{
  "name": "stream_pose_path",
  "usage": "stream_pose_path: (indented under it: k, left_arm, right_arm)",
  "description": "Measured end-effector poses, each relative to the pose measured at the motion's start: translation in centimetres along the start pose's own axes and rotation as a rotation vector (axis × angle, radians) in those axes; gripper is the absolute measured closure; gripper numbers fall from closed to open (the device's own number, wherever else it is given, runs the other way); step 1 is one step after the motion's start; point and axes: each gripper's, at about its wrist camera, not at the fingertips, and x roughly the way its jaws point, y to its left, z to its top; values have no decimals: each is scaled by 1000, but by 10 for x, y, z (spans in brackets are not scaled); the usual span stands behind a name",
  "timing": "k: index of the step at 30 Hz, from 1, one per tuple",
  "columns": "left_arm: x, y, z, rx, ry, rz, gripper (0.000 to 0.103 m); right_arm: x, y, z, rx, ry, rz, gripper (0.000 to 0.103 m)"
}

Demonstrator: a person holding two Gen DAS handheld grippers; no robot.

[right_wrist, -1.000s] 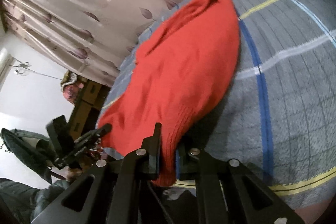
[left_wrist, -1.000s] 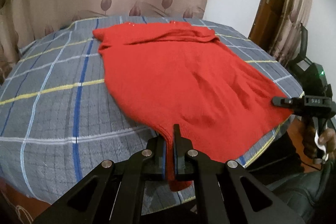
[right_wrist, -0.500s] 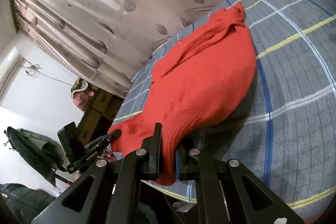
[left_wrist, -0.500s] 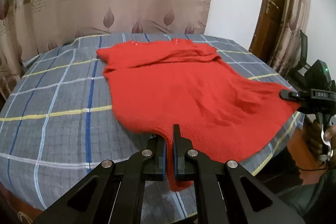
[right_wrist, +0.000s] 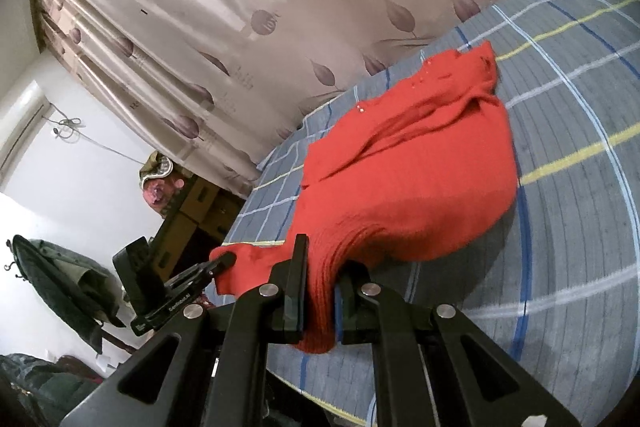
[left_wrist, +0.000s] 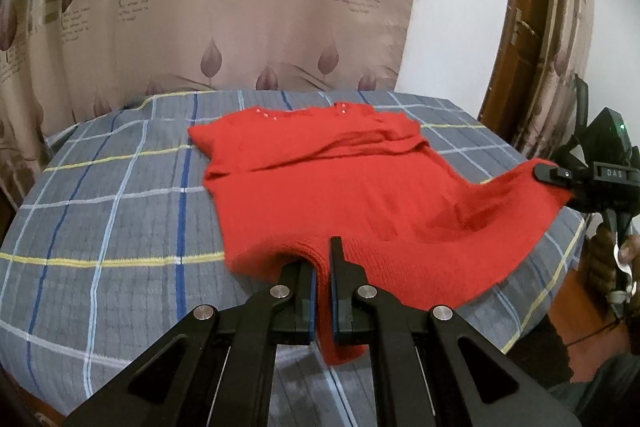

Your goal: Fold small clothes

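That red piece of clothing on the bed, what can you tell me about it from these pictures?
The red sweater is a small knitted top with a ribbed hem and a few pale beads near the neckline. It lies spread on the grey checked bedspread, neck end towards the curtain, with loose folds across its upper part. Its near hem is raised off the bed: the left gripper pinches one corner and the right gripper the other.

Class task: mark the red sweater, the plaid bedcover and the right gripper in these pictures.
red sweater (left_wrist: 360, 187): left wrist view, middle of its body.
plaid bedcover (left_wrist: 100, 227): left wrist view, bare left part.
right gripper (right_wrist: 320, 291): right wrist view, between fingertips.
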Motion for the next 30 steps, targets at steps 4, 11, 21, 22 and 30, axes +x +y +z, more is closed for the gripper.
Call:
stream_pose_path:
  k: [4,11,21,22,30]
  left_arm:
    - [5,8,9,-24,-6,-2,98]
    - [13,24,25,-86,-15,-21,98]
    - [22,39,35,-166,9,-69,98]
    - [22,39,36,-168,10,-72,98]
    - [32,46,54,-181,-2,-79,98]
  right_arm:
    - [4,1,14,-9,1,-3,94]
    - [9,2,37,-12,-12,-1,94]
    - [13,1,44,18,-17,24,94]
    - [14,2,44,17,-15,25,94]
    - [21,-6,63,30,-23,22,94]
